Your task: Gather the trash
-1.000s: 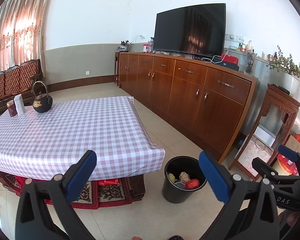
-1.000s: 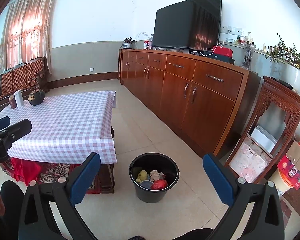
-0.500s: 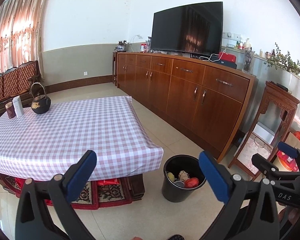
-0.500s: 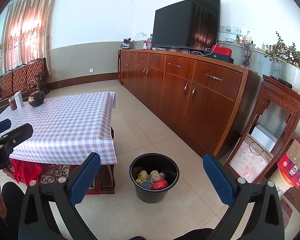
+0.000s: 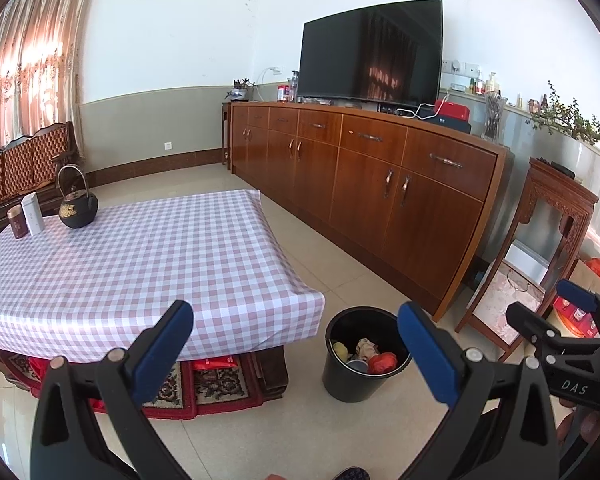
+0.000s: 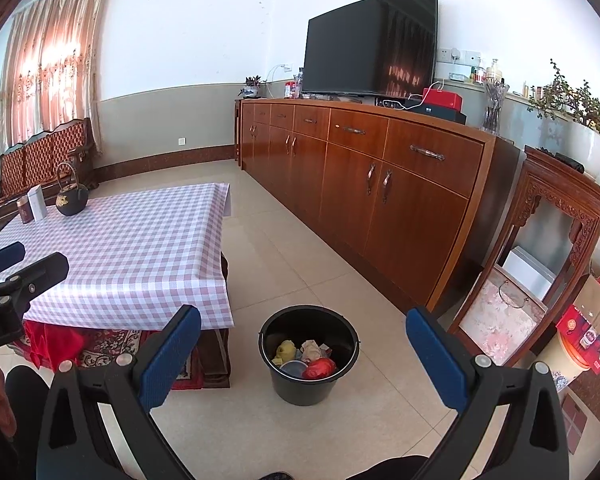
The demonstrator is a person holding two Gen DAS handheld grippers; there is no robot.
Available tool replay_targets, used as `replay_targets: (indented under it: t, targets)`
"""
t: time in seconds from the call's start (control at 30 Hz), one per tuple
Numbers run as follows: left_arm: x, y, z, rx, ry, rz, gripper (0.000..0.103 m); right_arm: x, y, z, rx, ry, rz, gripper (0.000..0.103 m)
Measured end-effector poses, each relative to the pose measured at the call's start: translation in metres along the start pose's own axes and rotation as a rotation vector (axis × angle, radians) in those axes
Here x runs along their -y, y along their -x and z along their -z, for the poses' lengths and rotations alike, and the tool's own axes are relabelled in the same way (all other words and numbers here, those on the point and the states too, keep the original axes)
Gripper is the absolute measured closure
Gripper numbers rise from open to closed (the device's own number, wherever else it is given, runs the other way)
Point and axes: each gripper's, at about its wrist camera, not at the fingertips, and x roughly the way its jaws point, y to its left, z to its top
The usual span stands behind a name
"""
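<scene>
Both tongs are held spread with nothing between them: the left gripper (image 5: 294,336) and the right gripper (image 6: 304,342). Beyond them, trash (image 6: 306,356) is seen inside the black bucket (image 6: 342,380) on the floor, just beside the near right corner of the table (image 6: 132,256). A teapot (image 6: 71,198) stands at its far left corner.

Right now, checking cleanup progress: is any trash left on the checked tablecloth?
No: the tablecloth holds only a teapot and two tins.

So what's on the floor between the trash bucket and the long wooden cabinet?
Only bare floor tiles between bucket and cabinet, in the right wrist view.
</scene>
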Motion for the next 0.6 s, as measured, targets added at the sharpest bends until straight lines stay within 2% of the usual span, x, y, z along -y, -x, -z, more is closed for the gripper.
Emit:
replay_targets:
  t: [0.6]
  targets:
    - [-0.0002,-0.0007,0.0002,-0.001,-0.003,0.006,0.001,0.0018,-0.0022,0.0017,-0.008,-0.005,-0.006,0.0]
